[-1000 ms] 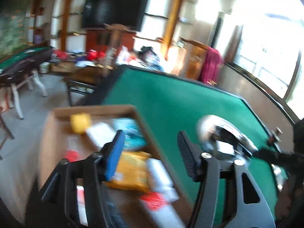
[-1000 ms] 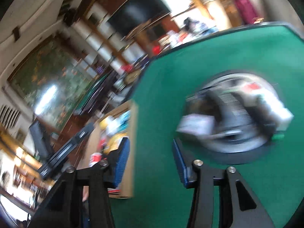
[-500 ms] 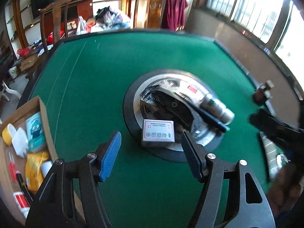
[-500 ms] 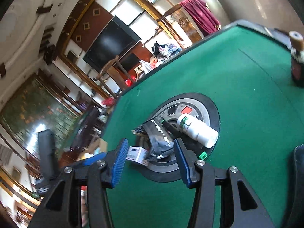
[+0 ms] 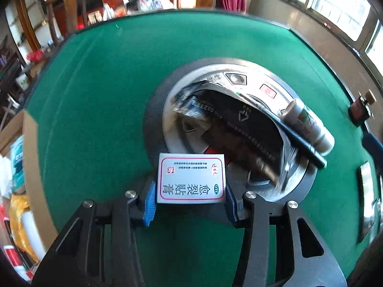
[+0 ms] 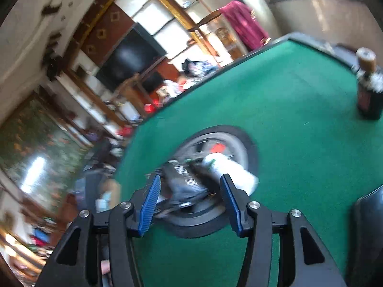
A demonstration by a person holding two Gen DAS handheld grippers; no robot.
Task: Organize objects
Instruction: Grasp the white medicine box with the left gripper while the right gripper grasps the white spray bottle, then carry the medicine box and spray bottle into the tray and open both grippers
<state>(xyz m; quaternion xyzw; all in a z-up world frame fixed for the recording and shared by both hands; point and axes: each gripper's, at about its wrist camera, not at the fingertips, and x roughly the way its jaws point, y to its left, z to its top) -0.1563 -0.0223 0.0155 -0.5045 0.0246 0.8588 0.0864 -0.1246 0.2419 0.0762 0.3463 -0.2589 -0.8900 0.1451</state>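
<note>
Green felt covers the table [image 5: 100, 91], and at the near rim of its round center tray [image 5: 155, 129] our left gripper [image 5: 190, 198] pinches a small box [image 5: 191, 179] by its sides. It looks light, stiff cardboard, so gentle side pressure should do. Our right gripper [image 6: 190, 205] hangs spread, holding nothing.

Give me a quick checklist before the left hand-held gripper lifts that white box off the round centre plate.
1. Left hand-held gripper around white box: ok, pads at both sides.
2. Firm grip: cannot tell.
3. Box free of black packet: cannot tell, far edge close.
4. Cardboard box in reach at left: ok.
5. Right hand-held gripper clear: ok, open, empty.
6. White bottle stable: cannot tell.
</note>
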